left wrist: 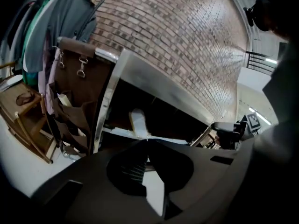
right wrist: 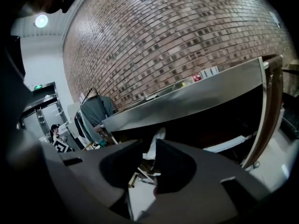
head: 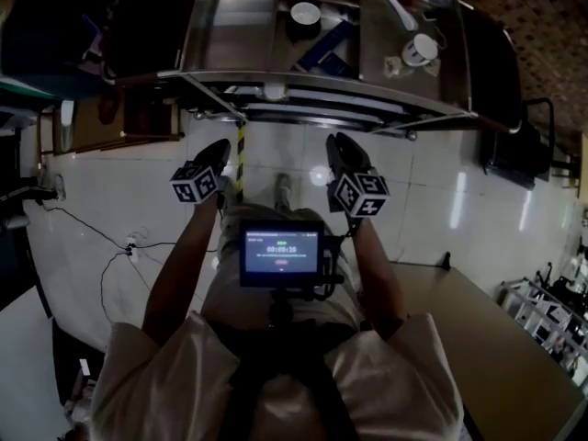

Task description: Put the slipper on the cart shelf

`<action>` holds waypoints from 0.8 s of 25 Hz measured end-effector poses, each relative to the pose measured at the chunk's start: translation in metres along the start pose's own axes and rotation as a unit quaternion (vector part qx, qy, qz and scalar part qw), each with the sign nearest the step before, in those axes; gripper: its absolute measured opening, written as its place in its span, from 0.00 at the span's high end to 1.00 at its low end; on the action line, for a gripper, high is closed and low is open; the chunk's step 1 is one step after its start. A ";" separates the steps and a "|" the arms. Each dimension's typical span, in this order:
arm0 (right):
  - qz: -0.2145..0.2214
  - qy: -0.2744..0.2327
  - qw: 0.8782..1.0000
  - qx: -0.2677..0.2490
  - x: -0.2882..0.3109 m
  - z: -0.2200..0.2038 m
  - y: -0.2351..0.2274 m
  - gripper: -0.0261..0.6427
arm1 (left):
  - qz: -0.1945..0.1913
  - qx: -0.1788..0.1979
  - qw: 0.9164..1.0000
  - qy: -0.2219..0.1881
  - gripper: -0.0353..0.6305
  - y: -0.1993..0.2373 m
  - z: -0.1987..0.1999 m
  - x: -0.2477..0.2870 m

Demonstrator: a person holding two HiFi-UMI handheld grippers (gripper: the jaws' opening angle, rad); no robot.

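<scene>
Judging by both gripper views, the pale shape lying on the lower shelf [left wrist: 122,131] of the metal cart [head: 386,99] is probably the slipper [left wrist: 138,122], though it is small and dim. It sits near the shelf's front edge, straight ahead of the left gripper [left wrist: 148,140], whose fingers are pressed together on nothing. The right gripper [right wrist: 150,142] also points at it, with its fingers a slit apart and empty. Both are held up in front of the cart, clear of everything. If the task is taken as done, the main risk is a careless sweep of either gripper. That could nudge the slipper off the lip and onto the tiled floor [head: 441,200]. If the slipper needs pushing further in, closed fingers can only poke it. A poke at one end would likely spin it sideways rather than slide it. A knock against the frame could shift the cart, which stands on a small wheel [right wrist: 255,164]. It could also rattle the cup [head: 421,50] and bowl [head: 305,14] on top. The cable [head: 92,230] trailing across the floor to the person's left could catch a foot on stepping back.
</scene>
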State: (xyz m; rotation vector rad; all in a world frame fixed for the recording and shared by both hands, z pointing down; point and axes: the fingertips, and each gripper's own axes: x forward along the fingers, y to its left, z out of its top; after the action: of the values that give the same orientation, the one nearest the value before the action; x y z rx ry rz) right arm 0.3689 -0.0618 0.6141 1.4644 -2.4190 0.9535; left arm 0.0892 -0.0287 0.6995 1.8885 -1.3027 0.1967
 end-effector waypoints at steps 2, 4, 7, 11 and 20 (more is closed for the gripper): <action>0.005 -0.001 1.000 -0.010 -0.002 0.002 0.005 0.81 | 0.000 -0.009 0.999 -0.031 0.94 0.001 0.013 -0.022; 0.008 0.002 1.000 -0.020 -0.004 0.002 0.010 0.81 | -0.001 -0.018 0.998 -0.058 0.94 0.002 0.023 -0.044; 0.013 0.002 0.999 -0.034 -0.008 0.004 0.020 0.81 | -0.015 -0.014 0.997 -0.080 0.94 0.001 0.031 -0.075; 0.018 -0.007 0.998 -0.054 -0.016 0.009 0.032 0.81 | -0.029 0.001 0.995 -0.098 0.94 0.002 0.035 -0.119; 0.011 0.001 0.998 -0.060 -0.012 -0.013 0.057 0.81 | 0.006 -0.013 0.995 -0.099 0.94 0.068 0.025 -0.181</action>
State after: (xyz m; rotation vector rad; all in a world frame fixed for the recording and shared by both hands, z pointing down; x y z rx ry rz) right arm 0.3246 -0.0268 0.5939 1.3976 -2.4489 0.7977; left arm -0.0575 0.0732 0.6217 1.9166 -1.4424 -0.0013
